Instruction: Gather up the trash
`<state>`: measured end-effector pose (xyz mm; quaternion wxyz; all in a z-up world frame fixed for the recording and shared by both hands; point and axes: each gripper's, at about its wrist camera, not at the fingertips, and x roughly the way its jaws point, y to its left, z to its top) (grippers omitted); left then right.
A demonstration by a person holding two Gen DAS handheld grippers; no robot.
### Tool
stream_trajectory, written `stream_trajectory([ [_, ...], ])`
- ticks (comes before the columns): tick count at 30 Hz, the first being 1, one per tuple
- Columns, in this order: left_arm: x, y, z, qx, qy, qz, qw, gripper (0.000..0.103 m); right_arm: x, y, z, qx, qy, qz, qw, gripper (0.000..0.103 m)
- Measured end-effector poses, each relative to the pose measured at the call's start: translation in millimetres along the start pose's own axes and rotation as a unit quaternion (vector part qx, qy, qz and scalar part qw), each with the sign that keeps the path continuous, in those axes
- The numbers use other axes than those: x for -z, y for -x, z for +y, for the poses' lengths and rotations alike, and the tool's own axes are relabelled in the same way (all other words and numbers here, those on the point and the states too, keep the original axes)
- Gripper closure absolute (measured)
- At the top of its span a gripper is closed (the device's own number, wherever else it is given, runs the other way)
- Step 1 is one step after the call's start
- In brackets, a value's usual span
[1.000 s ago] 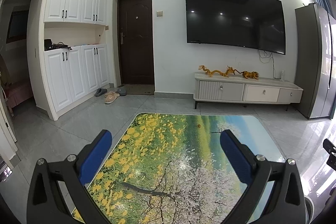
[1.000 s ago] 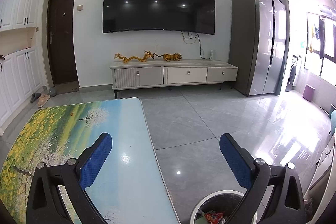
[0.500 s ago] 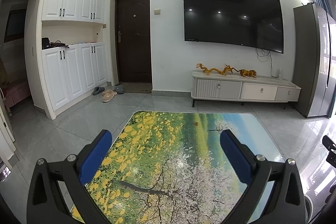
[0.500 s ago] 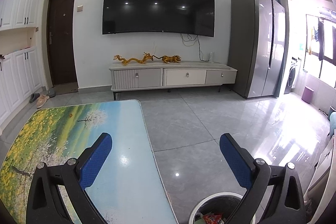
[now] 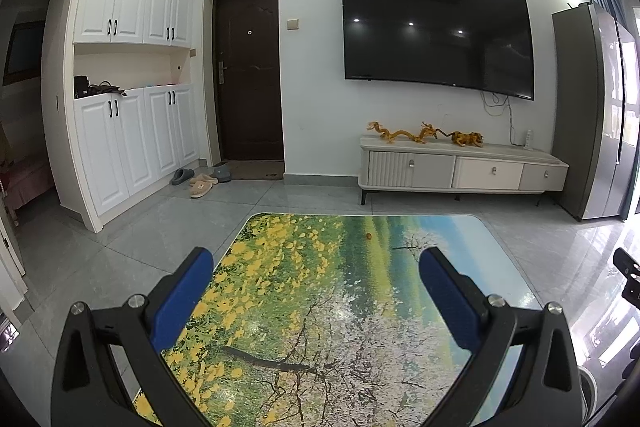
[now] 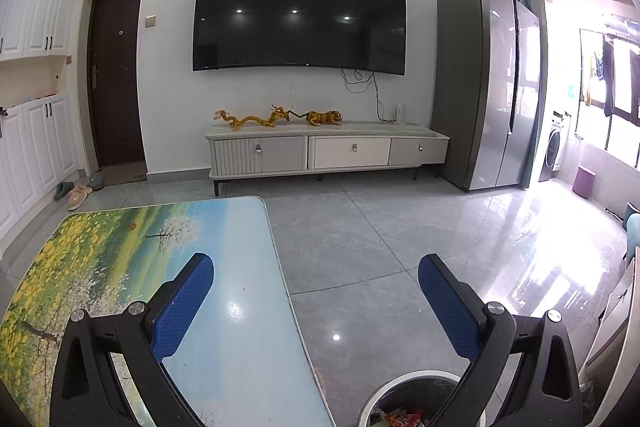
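My left gripper [image 5: 316, 257] hangs open over the low table [image 5: 320, 307] with a landscape print, nothing between its blue pads. A tiny orange-brown scrap [image 5: 368, 236] lies on the table's far part, beyond the fingertips; the same scrap [image 6: 133, 225] shows in the right wrist view. My right gripper [image 6: 316, 263] is open too, held past the table's right edge [image 6: 280, 267] above the floor. Under it stands a white-rimmed trash bin [image 6: 404, 401] with red wrappers [image 6: 402, 419] inside.
A TV cabinet [image 6: 328, 151] with orange figurines stands at the far wall under a big television [image 6: 300, 15]. A grey fridge [image 6: 484, 87] is at the right. White cupboards [image 5: 132, 139], a dark door [image 5: 248, 75] and slippers [image 5: 200, 183] lie at the left. Grey tiled floor [image 6: 400, 235] surrounds the table.
Both views have tipped down slightly and drawn back a little, so the room sits lower in frame. Both grippers stay open and empty.
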<state>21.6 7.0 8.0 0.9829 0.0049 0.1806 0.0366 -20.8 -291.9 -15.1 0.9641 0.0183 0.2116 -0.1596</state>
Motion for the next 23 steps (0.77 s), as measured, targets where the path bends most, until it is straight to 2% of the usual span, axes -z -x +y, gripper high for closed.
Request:
stream_trajectory([
  [23, -2.1, 7.9, 2.0, 0.01, 0.008, -0.004, 0.9999, 0.0, -5.0, 9.9, -2.6, 0.006, -0.003, -0.019, 1.0, 0.0],
])
